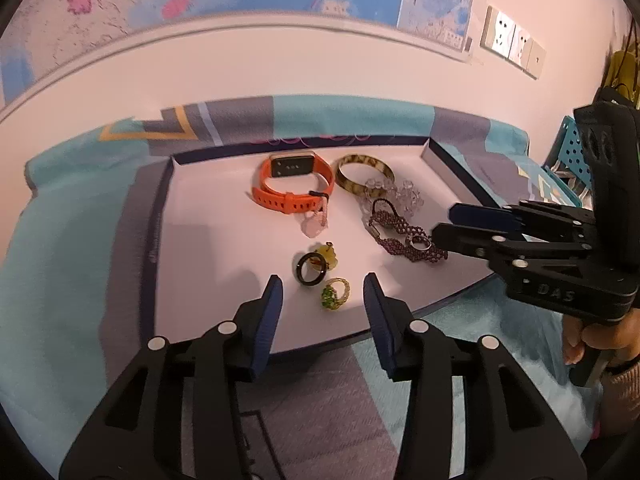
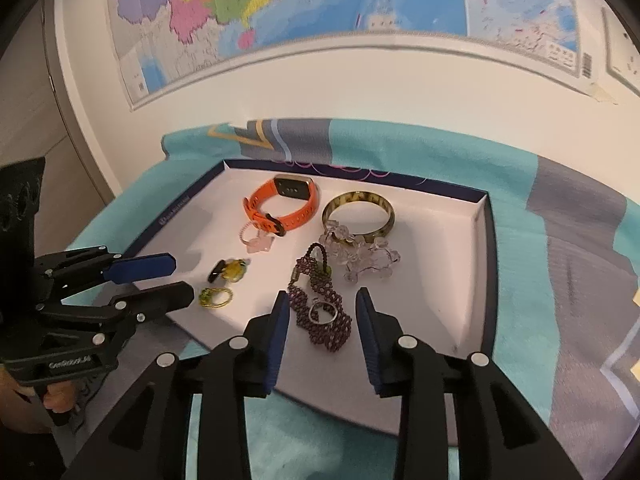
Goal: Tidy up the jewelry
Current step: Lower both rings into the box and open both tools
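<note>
A white tray with a navy rim (image 1: 208, 240) (image 2: 440, 280) holds the jewelry. At its back lie an orange watch (image 1: 294, 184) (image 2: 280, 208) and a mottled bangle (image 1: 364, 172) (image 2: 360, 216), with a clear crystal bracelet (image 2: 368, 256) in front of the bangle. My left gripper (image 1: 322, 285) (image 2: 183, 278) is open. A green-stone ring (image 1: 335, 294) (image 2: 214, 296) lies just past its tips, untouched, beside a black ring (image 1: 310, 268). My right gripper (image 2: 323, 294) (image 1: 442, 222) is open over a silver ring (image 2: 322, 312) that rests on a purple beaded bracelet (image 2: 340, 332).
A teal and grey cloth (image 1: 60, 260) covers the table under the tray. A pink pendant (image 1: 314, 226) and a yellow pendant (image 1: 328, 258) lie mid-tray. A map hangs on the wall (image 2: 280, 8) behind. A blue perforated rack (image 1: 568, 152) stands at the right.
</note>
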